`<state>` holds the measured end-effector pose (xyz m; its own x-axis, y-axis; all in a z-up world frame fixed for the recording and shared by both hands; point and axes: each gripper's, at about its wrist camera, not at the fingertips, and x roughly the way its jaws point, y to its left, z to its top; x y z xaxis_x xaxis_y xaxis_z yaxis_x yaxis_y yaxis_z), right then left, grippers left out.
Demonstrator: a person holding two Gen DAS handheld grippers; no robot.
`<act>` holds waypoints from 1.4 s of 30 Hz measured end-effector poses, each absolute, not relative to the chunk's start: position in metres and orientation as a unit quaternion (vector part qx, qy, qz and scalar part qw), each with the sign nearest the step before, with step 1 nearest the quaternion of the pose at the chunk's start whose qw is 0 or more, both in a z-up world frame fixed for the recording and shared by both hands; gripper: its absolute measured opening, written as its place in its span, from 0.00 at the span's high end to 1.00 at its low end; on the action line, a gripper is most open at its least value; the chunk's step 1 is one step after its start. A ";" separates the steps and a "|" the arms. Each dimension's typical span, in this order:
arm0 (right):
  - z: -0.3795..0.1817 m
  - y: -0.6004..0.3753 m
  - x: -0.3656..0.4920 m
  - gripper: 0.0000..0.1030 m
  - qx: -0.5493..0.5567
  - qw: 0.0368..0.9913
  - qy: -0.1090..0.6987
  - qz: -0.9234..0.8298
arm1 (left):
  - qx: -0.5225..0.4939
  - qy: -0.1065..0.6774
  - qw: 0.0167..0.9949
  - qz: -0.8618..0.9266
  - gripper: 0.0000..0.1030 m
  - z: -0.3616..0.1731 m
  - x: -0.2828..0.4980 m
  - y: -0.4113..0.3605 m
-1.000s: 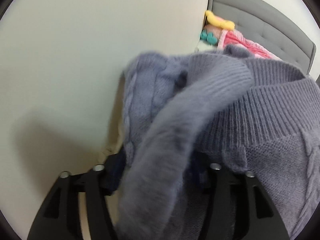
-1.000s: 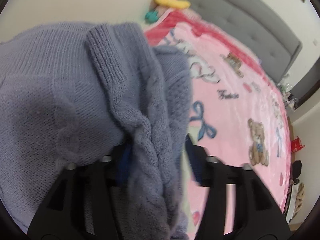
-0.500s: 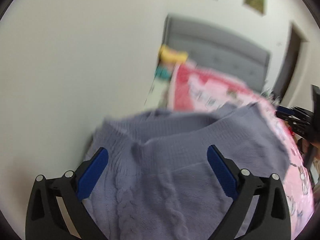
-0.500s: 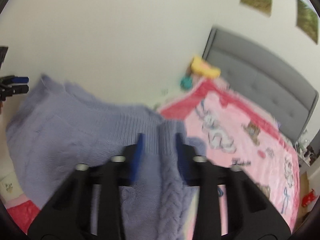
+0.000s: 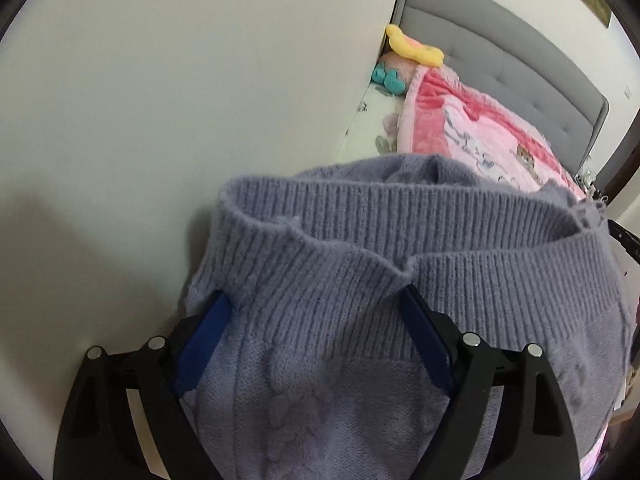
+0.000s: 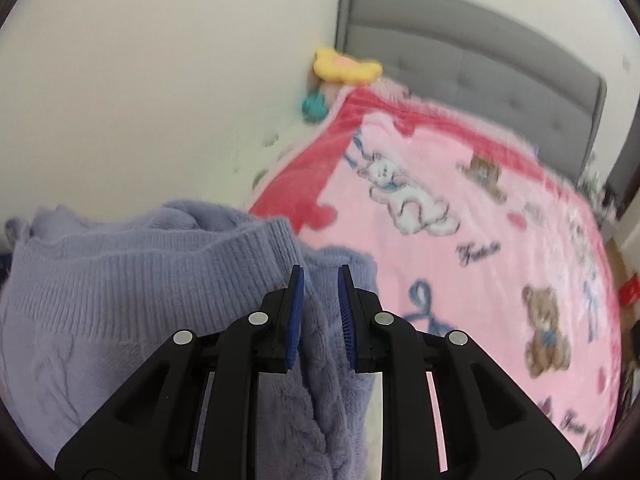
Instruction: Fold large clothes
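Note:
A lavender cable-knit sweater (image 5: 360,232) hangs bunched in front of both cameras over the bed. My left gripper (image 5: 314,296) has its jaws wide apart and closing. The sweater's ribbed hem bulges between them and drapes over the blue pads (image 5: 204,336), and I see no pinch. In the right wrist view the sweater (image 6: 140,280) spreads to the left. My right gripper (image 6: 321,272) is shut on a narrow fold of its cable-knit edge, with both blue pads pressed against the knit.
A pink blanket (image 6: 480,240) printed with bears and rabbits covers the bed to the right. The grey padded headboard (image 5: 480,52) stands behind it. A yellow plush toy (image 5: 414,48) and a teal one (image 5: 386,76) lie by the white wall (image 5: 160,100).
The left jaws let go of the bunched knit and spread wide, and the hem now sits between them. The right jaws shut on a fold of the edge, and the sweater dropped lower in its view.

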<state>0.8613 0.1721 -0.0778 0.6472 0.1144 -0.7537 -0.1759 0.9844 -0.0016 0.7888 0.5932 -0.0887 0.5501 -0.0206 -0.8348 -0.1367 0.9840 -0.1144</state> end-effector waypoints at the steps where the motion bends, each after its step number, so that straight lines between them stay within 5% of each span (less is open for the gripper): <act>1: -0.079 0.172 0.862 0.83 -0.036 0.904 0.418 0.081 | -0.083 0.471 0.878 0.036 0.17 -0.089 0.788 0.593; 4: -0.070 0.174 0.846 0.75 -0.039 0.923 0.368 0.100 | -0.073 0.446 0.891 0.035 0.17 -0.079 0.766 0.590; 6: -0.062 0.175 0.830 0.20 -0.029 0.932 0.340 0.125 | -0.043 0.436 0.898 0.044 0.09 -0.071 0.746 0.583; 8: -0.051 0.178 0.806 0.08 -0.028 0.942 0.308 0.132 | -0.035 0.424 0.904 0.042 0.05 -0.062 0.731 0.574; 21: -0.017 0.219 0.688 0.08 -0.094 0.954 0.265 0.104 | -0.035 0.340 0.931 0.130 0.05 0.006 0.623 0.494; 42: 0.037 0.214 0.613 0.08 -0.124 0.959 0.240 0.091 | -0.068 0.292 0.947 0.112 0.05 0.084 0.568 0.431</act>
